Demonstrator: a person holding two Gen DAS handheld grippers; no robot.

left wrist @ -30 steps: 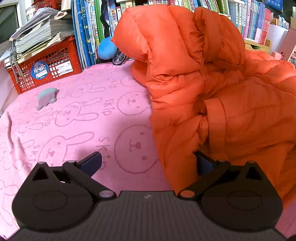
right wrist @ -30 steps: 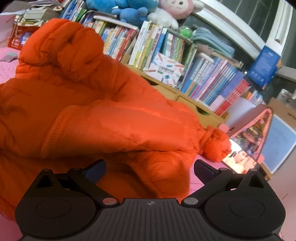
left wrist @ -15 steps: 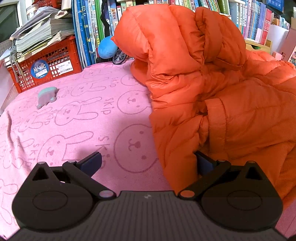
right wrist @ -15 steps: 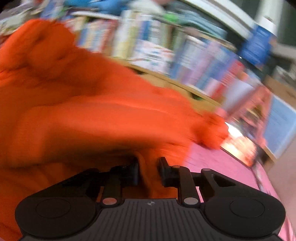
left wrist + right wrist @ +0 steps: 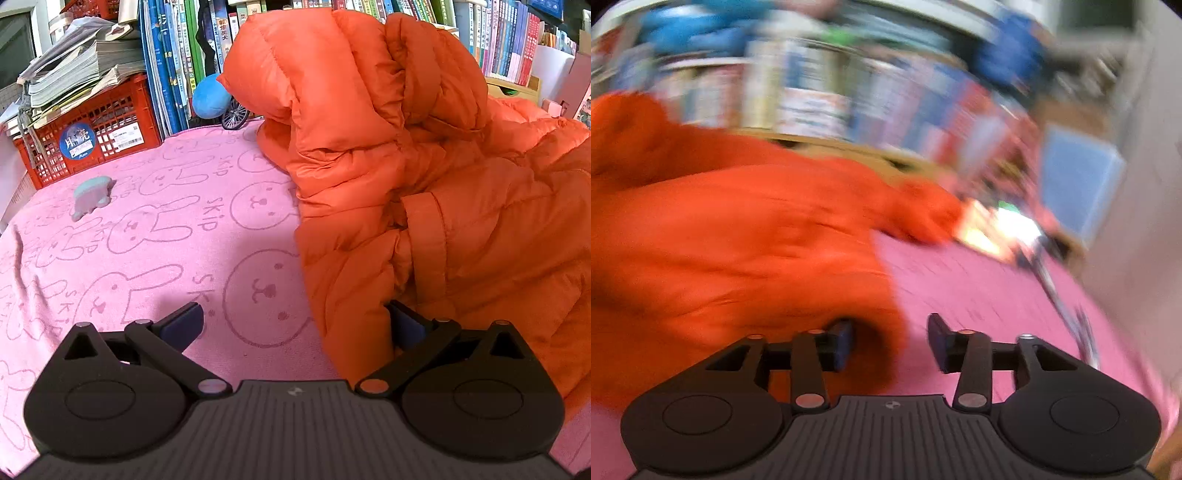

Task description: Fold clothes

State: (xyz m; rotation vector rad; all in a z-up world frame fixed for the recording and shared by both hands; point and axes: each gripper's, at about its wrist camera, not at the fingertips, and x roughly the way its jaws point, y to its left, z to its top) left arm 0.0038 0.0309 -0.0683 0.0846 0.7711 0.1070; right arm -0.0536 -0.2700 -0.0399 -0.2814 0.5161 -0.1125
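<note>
An orange puffer jacket is seen lying on a pink towel printed with rabbits, which covers the tabletop. The jacket's hood is raised at the far end, against a row of upright books. A cuffed sleeve is folded across the jacket's front.

The left tool is held with its jaws spread wide, low over the towel at the jacket's near edge. Its right finger is pressed against or tucked behind a fold of the jacket; its left finger is clear of the jacket, above bare towel.

Left of the jacket, a small grey-green toy lies on the towel. A red crate loaded with stacked papers stands beyond the toy. A blue plush ball and a small bicycle model are found just left of the hood.

The right wrist view is heavily blurred. The right tool is shown partly open, with the jacket's edge between its fingers. Whether the cloth is touched cannot be told. Pink towel lies right of the jacket there.
</note>
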